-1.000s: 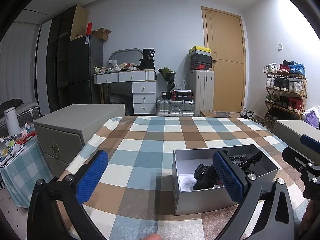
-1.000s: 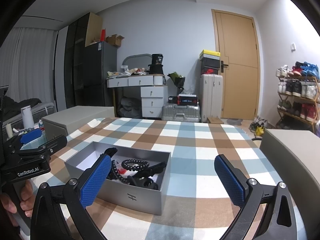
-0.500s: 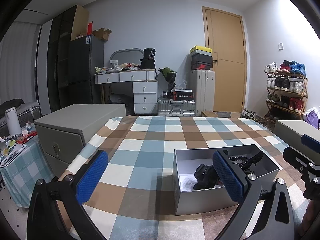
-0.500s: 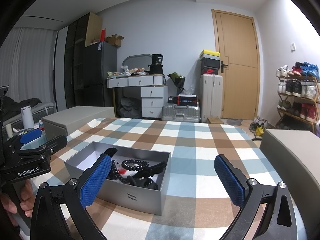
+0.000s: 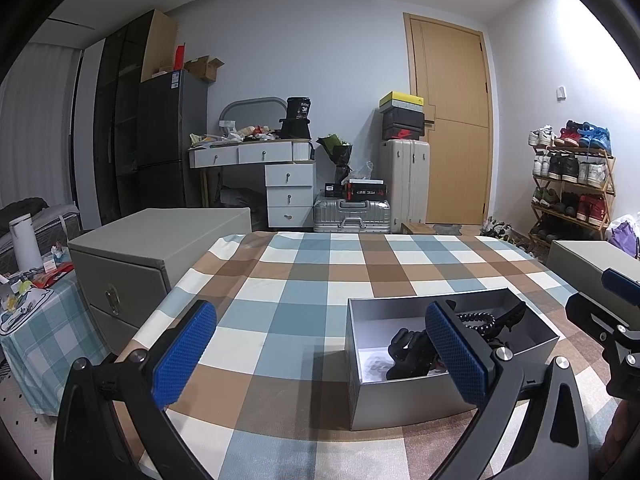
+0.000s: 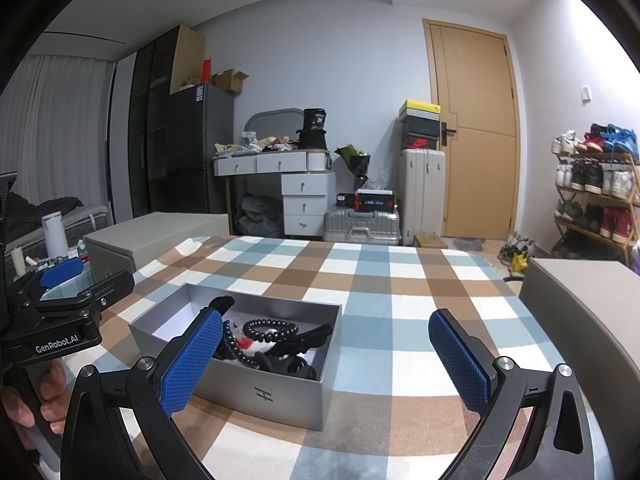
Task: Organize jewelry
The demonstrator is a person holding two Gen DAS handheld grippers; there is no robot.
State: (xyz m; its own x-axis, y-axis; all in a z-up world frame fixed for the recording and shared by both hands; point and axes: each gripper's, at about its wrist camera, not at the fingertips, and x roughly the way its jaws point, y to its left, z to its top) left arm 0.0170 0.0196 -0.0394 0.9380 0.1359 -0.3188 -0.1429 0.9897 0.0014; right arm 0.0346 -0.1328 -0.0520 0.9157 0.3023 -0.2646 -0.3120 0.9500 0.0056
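Note:
An open grey box [image 6: 280,392] stands on the checked tablecloth [image 6: 400,288]. In it lie a black bead bracelet [image 6: 272,330], a longer string of dark beads [image 6: 232,344] and black hair clips [image 6: 304,338]. The box also shows in the left wrist view [image 5: 404,404], with the clips [image 5: 408,354] and beads [image 5: 480,320] inside. My left gripper [image 5: 320,354] is open and empty, to the left of the box. My right gripper [image 6: 326,364] is open and empty, held over the box's near right corner.
Grey cabinets flank the table on the left [image 5: 132,264] and right [image 6: 580,320]. A side table with a white flask [image 5: 24,244] is at the far left. Behind are a desk [image 5: 256,156], suitcases [image 5: 352,216], a door and a shoe rack [image 5: 568,184].

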